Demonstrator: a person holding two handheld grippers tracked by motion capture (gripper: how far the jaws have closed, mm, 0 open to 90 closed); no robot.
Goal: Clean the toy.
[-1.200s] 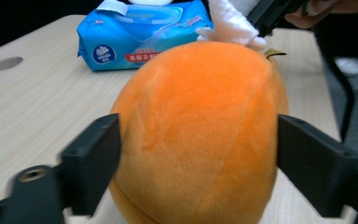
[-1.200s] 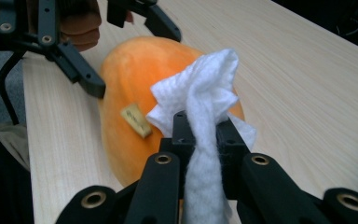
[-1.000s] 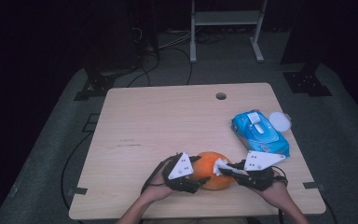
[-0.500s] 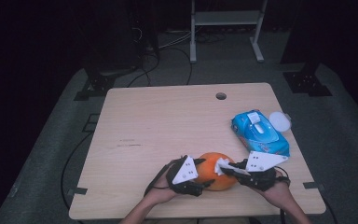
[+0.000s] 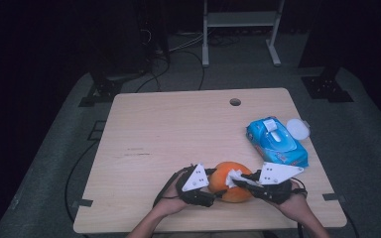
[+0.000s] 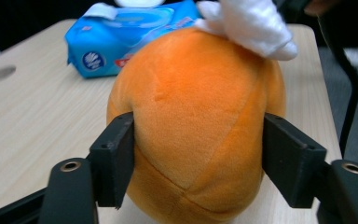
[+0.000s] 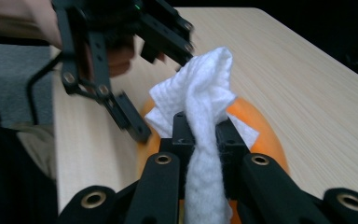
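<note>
One orange plush ball [image 5: 231,181] sat on the tabletop [image 5: 178,134] near its front edge, between the two tools. The ball was soft, rounded and short-piled, with sewn seams dividing it into panels.

The left tool [image 6: 198,158] had its two flat black pads [image 6: 116,156] against opposite sides of the ball; its jaws had just been closing, with the ball between them, and the plush bulged slightly past the pads.

The right tool [image 7: 200,128] was clamped nearly fully closed on one white wipe [image 7: 205,102]. The wipe was crumpled, with an embossed, cloth-like surface, and it rested on the ball's top.

One blue wipe pack [image 5: 277,141], a glossy soft-sided packet with a white flap, lay on the right part of the tabletop, well apart from the ball. One round white lid [image 5: 297,129] lay just beside the pack. The tabletop was pale wood grain with one round hole [image 5: 235,102] near its far edge.
</note>
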